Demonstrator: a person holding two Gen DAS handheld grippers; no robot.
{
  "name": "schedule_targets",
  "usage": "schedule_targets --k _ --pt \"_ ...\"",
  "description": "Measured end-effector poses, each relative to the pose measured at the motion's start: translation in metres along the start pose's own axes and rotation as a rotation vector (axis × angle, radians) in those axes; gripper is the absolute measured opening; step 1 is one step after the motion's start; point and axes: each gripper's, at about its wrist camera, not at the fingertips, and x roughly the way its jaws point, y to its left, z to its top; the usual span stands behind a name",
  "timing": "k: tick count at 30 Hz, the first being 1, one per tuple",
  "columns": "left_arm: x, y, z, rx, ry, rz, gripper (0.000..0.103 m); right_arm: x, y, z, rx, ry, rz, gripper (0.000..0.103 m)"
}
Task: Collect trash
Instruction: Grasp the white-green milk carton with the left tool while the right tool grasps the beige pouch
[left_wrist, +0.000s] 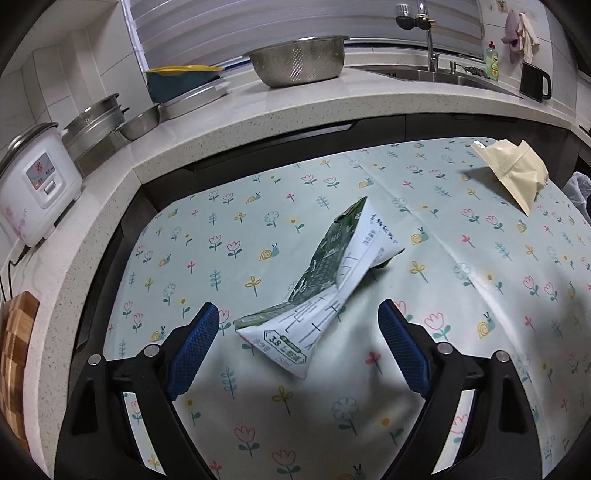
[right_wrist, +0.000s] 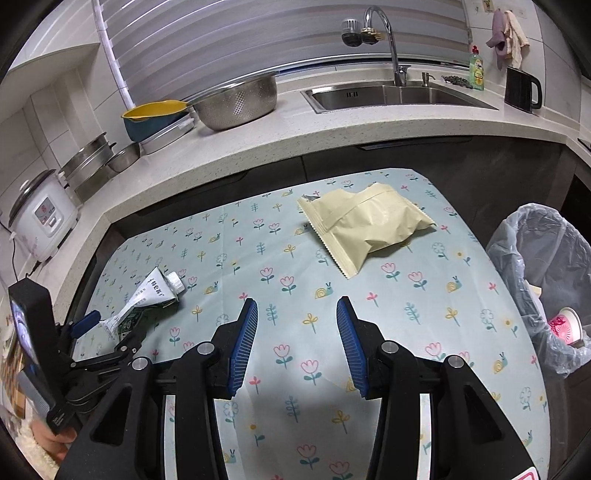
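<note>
While the left hand-held gripper (left_wrist: 295, 347) is hanging wide apart around the crushed milk carton (left_wrist: 325, 280), it should be clamping the twisted waist; beyond the carton, the right hand-held gripper (right_wrist: 297, 343) is hovering empty, half apart, short of the beige pouch (right_wrist: 365, 225).

Pale speckled counter (right_wrist: 258, 147) beneath striped blinds (right_wrist: 221, 44), steel sink (right_wrist: 388, 96), floral tablecloth (right_wrist: 295, 258).

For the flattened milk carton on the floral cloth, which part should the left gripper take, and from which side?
Take the crushed milk carton at its pinched, twisted waist, probably its narrowest part; the flared ends look wider. The left gripper already hovers open above its near end, so come down from above with one pad on each long edge. The capped end looks bulkier and less suited.
</note>
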Motion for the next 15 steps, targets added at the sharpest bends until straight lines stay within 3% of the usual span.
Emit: schedule_targets --k 1,4,8,15 --pt "0.003 0.001 0.000 -0.007 0.007 -0.011 0.075 0.001 0.001 0.000 -0.001 0.002 0.000 0.044" --pt "0.008 0.002 0.002 -0.020 0.011 -0.010 0.069 0.005 0.003 0.000 -0.004 0.008 -0.001 0.044" --pt "0.008 0.001 0.006 -0.019 0.009 -0.005 0.044 0.010 0.002 -0.003 -0.003 0.018 -0.004 0.044" --pt "0.004 -0.010 0.017 -0.041 0.027 -0.044 0.037 0.016 -0.005 -0.008 0.011 0.031 -0.008 0.044"
